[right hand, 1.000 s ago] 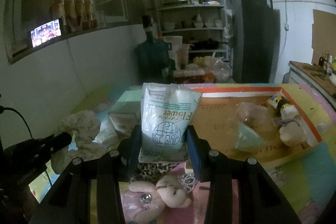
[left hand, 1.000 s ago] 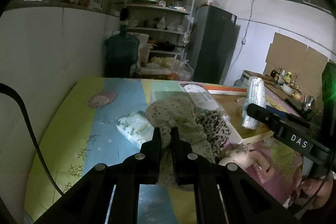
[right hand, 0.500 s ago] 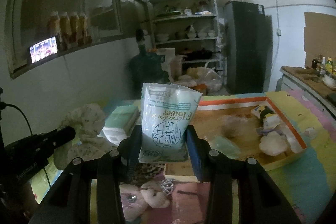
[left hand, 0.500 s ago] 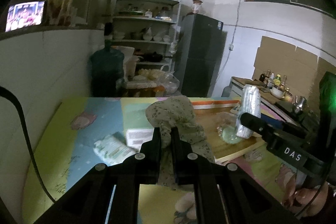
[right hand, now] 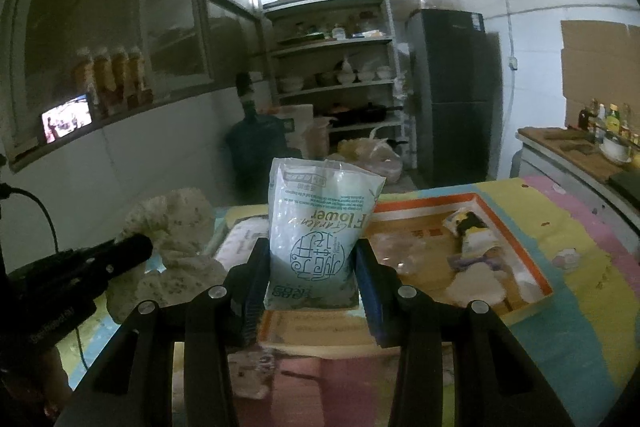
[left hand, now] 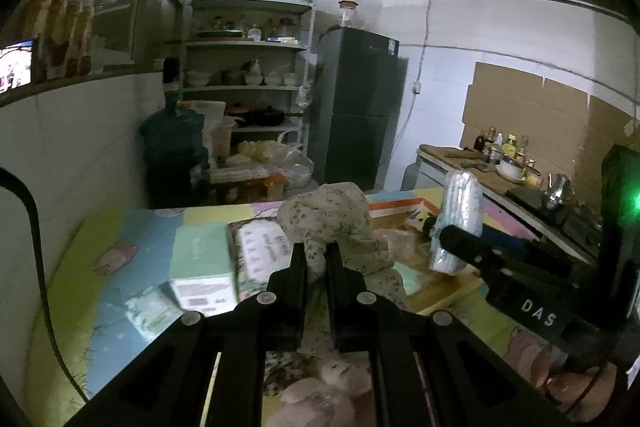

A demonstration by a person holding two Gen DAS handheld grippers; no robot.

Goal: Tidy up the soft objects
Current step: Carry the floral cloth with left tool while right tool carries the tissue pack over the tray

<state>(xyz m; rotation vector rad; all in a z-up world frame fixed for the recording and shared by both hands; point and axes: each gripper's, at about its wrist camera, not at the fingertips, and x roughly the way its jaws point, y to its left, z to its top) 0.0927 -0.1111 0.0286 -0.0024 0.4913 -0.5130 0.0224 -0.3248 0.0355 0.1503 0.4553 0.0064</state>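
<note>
The left gripper (left hand: 316,259) has its black jaws nearly together, pinching a fold of a crumpled cream cloth with small dark speckles (left hand: 332,223), which bunches above the fingertips and hangs down behind them, lifted off the pastel patchwork play mat (left hand: 80,267). The right gripper (right hand: 312,279) stands at a middling width, its blue-padded fingers (right hand: 366,291) pressed against both sides of a pale blue plastic pack of tissues printed "Flower" (right hand: 320,227) (the print reads upside down), held upright above the mat.

Below the grippers, at the near edge, lies a pink plush toy (left hand: 320,391), blurred. Just beyond the left jaws sit a mint-green and white carton (left hand: 200,267) and a flat printed packet (left hand: 264,251), side by side on the mat.

Farther off lies a shallow cardboard tray with an orange rim (right hand: 516,239). Inside it rest a yellow-and-black soft toy (right hand: 472,231), a white fluffy toy (right hand: 480,287) nearer the front, and a clear crinkled plastic bag (right hand: 400,255) toward its left side.

Behind the mat stand a large blue water jug (left hand: 176,155), white shelving (left hand: 248,43) and a dark refrigerator (left hand: 356,107).
</note>
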